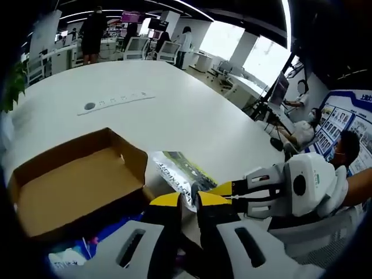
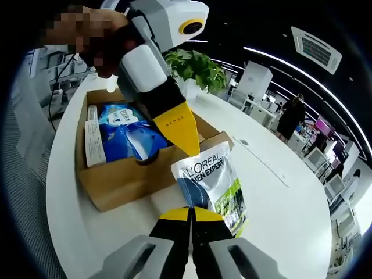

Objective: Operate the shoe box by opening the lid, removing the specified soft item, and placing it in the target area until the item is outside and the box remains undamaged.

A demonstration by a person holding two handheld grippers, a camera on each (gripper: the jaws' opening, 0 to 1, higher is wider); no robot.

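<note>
Nearest in the right gripper view, the right gripper (image 2: 190, 214) has its yellow tips pressed together on the near edge of the pouch (image 2: 210, 185), a silver and green L'Oreal sachet lying on the white table (image 2: 279, 197). The pouch is already outside the box (image 2: 113, 177), just beside its near right corner. The left gripper (image 2: 183, 136) comes down from above with its yellow tip at the pouch's far edge, close to the box wall; from here whether it pinches the pouch cannot be told.

In the left gripper view the left gripper (image 1: 185, 201) shows its yellow tips near together over the shiny pouch (image 1: 174, 170), and the right gripper (image 1: 235, 189) reaches in from the right onto the same pouch. The lid (image 1: 75, 174) lies open beside it, brown and bare inside.

Further back, the box holds a blue wipes pack (image 2: 131, 133) and a narrow white carton (image 2: 93, 142) along its left wall. A plant (image 2: 197, 68) stands beyond.

The step looks like setting the pouch down in the target area. It is soft and slippery, so a light, even pinch on the edge will serve better than a hard squeeze. Drawing it away from the box wall before letting go should keep the cardboard from being nudged or creased, and the two grippers would do well not to pull against each other
</note>
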